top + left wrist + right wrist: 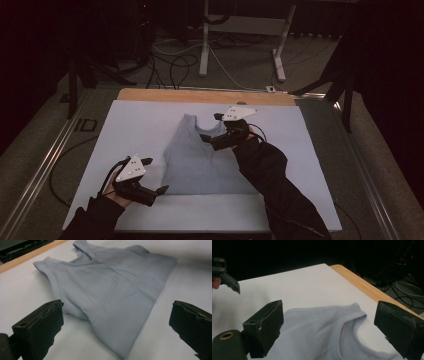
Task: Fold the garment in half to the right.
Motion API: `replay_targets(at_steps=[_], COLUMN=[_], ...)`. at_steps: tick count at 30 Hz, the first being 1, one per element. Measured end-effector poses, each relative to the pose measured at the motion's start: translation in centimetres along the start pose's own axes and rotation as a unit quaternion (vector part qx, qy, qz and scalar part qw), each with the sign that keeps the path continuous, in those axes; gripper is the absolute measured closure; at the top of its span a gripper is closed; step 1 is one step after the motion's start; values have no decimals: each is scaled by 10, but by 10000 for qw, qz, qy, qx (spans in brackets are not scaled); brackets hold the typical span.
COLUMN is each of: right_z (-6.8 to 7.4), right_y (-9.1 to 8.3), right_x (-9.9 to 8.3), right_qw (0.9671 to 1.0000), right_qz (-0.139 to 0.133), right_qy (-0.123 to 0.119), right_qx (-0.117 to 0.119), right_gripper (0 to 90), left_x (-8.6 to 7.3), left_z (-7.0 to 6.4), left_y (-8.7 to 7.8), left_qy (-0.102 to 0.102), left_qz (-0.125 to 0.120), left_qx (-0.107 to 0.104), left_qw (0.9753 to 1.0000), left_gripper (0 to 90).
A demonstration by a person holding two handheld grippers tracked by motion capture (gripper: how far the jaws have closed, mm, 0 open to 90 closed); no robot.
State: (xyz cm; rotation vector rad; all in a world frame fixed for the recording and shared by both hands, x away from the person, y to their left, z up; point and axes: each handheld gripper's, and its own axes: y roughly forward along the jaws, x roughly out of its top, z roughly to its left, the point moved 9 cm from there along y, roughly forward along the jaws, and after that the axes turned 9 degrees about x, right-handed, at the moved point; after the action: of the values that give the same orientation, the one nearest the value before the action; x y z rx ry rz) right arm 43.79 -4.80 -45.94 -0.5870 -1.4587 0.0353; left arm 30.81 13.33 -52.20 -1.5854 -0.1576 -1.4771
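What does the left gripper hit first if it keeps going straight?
Probably the vest: the left gripper has its jaws open and points at the hem corner on the white sheet. Its height above the sheet is unclear.

Left hand-held gripper held low with jaws wide apart; right hand-held gripper reaches forward, jaws equally spread

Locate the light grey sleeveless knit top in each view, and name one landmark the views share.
High view: the light grey sleeveless knit top lies flat at the centre of the white table cover.
Left gripper view: it fills the middle, hem corner nearest, between the open jaws.
Right gripper view: its neckline and strap lie low at centre, between the open jaws.
Shared landmark: the wooden table edge.
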Motion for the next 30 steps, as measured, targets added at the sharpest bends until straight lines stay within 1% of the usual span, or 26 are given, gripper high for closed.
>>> replay_targets(at_steps=[2, 3, 4, 5, 6, 7, 8, 9, 10, 11, 12, 13, 14, 15, 16, 17, 18, 20, 21, 22, 23, 24, 25, 28, 29, 30], right_z=[-1, -1, -2, -2, -2, -3, -2, -3, -2, -2, -2, -2, -2, -2, -1, -1, 0, 0, 0, 1, 1, 1, 1, 1, 0, 0], right_y=[7, 10, 14, 14, 16, 22, 25, 27, 30, 30, 33, 33, 42, 42, 46, 46, 51, 53, 55, 59, 59, 60, 63, 65, 67, 68], right_x=[2, 3, 5, 5, 5, 8, 9, 9, 9, 9, 10, 10, 10, 10, 9, 9, 8, 7, 6, 5, 5, 5, 4, 3, 3, 2], right_qw=[10000, 10000, 10000, 10000, 10000, 9999, 9999, 9999, 9998, 9998, 9998, 9998, 9997, 9997, 9996, 9996, 9995, 9995, 9994, 9992, 9992, 9992, 9991, 9990, 9990, 9989], right_qz=[19, 16, 23, 23, 42, -3, 4, 25, 28, 28, 23, 23, 65, 65, 94, 94, 153, 180, 206, 253, 253, 261, 267, 297, 308, 309], right_qy=[11, 35, 51, 51, 63, 93, 115, 84, 122, 122, 97, 97, 112, 112, 115, 115, 99, 90, 91, 55, 55, 56, 77, 71, 62, 86], right_qx=[12, 22, 48, 48, 46, 114, 120, 122, 140, 140, 164, 164, 213, 213, 243, 243, 255, 262, 267, 290, 290, 298, 322, 328, 329, 341], right_gripper=[88, 88, 88, 88, 87, 88, 88, 88, 88, 88, 88, 88, 88, 88, 87, 87, 87, 88, 88, 88, 88, 88, 88, 88, 88, 88], left_x=[0, -1, -2, -2, -4, -5, -6, -7, -9, -9, -12, -12, -16, -18, -19, -20, -22, -25, -27, -29, -30, -32, -34, -39, -41, -43], left_z=[0, -1, -3, -3, -7, -8, -9, -10, -11, -11, -12, -12, -12, -13, -13, -13, -13, -12, -12, -11, -11, -12, -11, -12, -12, -11], left_y=[3, 5, 6, 6, 10, 12, 14, 16, 18, 18, 21, 21, 25, 26, 27, 28, 29, 31, 32, 33, 34, 36, 37, 41, 43, 45], left_qy=[-30, -120, -151, -151, -173, -191, -207, -224, -248, -248, -268, -268, -298, -321, -305, -287, -279, -311, -299, -272, -268, -261, -256, -250, -265, -234], left_qz=[37, 133, 209, 209, 352, 407, 447, 477, 548, 548, 697, 697, 859, 904, 930, 953, 970, 1014, 1054, 1090, 1116, 1153, 1170, 1261, 1273, 1318], left_qx=[41, 55, 11, 11, -50, -75, -100, -110, -134, -134, -119, -119, -93, -115, -117, -115, -106, -79, -122, -99, -104, -144, -114, -157, -152, -171], left_qw=[10000, 9998, 9997, 9997, 9992, 9990, 9987, 9986, 9981, 9981, 9971, 9971, 9958, 9953, 9951, 9950, 9948, 9943, 9939, 9936, 9933, 9929, 9927, 9916, 9914, 9909], left_gripper=[4, 4, 4, 4, 4, 4, 4, 4, 4, 4, 4, 4, 5, 5, 5, 5, 5, 6, 6, 7, 7, 14, 39, 62, 101, 143])
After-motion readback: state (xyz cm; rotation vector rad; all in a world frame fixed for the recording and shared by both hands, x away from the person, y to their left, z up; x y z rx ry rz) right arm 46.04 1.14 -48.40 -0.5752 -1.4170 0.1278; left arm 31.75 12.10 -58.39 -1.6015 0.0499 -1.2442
